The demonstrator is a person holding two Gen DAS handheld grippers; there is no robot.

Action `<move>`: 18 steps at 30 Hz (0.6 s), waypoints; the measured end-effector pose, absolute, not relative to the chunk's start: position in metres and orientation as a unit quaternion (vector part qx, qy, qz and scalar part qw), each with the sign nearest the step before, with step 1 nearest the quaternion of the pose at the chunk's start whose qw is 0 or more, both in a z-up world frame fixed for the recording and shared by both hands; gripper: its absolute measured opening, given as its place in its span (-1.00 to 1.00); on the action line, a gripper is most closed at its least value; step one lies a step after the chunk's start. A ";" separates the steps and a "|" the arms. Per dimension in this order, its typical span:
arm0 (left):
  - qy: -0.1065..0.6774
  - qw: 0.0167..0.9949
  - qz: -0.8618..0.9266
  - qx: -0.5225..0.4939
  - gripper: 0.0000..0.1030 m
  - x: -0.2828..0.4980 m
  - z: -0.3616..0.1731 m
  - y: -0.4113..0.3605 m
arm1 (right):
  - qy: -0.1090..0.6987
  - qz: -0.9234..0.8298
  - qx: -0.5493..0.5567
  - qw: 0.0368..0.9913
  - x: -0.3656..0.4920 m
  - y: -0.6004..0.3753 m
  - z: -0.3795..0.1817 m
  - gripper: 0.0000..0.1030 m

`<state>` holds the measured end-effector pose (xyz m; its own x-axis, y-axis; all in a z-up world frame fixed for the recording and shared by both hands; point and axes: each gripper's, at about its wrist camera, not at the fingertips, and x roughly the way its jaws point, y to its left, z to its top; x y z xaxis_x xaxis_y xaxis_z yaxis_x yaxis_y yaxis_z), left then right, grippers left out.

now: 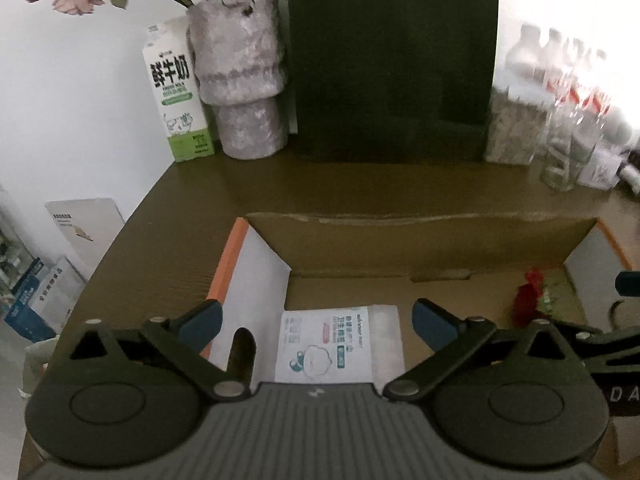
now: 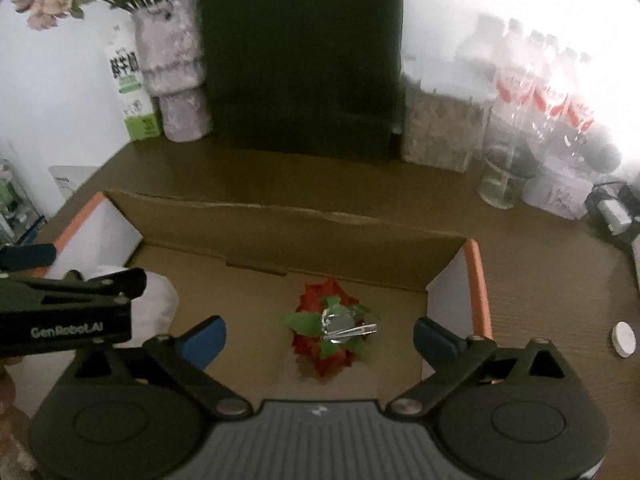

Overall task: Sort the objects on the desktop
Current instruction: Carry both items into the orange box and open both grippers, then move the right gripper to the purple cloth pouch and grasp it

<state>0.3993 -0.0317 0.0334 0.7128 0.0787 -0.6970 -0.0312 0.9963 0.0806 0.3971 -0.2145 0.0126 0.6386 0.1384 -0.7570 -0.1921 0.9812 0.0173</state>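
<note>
An open cardboard box (image 1: 420, 248) (image 2: 304, 232) with orange edges sits on the brown desk. A white packet of cotton swabs (image 1: 336, 344) lies flat on its floor at the left, partly seen as a white bag (image 2: 156, 300) in the right wrist view. My left gripper (image 1: 318, 322) hangs over the packet, open, its blue pads apart from it. A red artificial flower with green leaves and a metal clip (image 2: 330, 326) (image 1: 528, 300) lies on the box floor at the right. My right gripper (image 2: 320, 336) is open above it, touching nothing.
Along the back wall stand a milk carton (image 1: 178, 92), a fuzzy grey vase with flowers (image 1: 240, 76), a dark green bag (image 1: 392, 60), a jar (image 2: 438, 132), a glass (image 2: 504, 178) and several water bottles (image 2: 540, 84). A small white cap (image 2: 624, 339) lies on the desk right of the box.
</note>
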 end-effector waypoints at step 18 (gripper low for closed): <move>0.255 0.967 -0.002 -0.021 1.00 0.264 0.091 0.013 | 0.270 0.125 -0.053 0.953 0.241 -0.236 0.082 1.00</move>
<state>0.2641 0.0135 0.0911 0.8699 -0.0142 -0.4930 -0.0074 0.9991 -0.0419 0.2413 -0.2359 0.0817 0.8236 0.2092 -0.5272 -0.2660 0.9634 -0.0332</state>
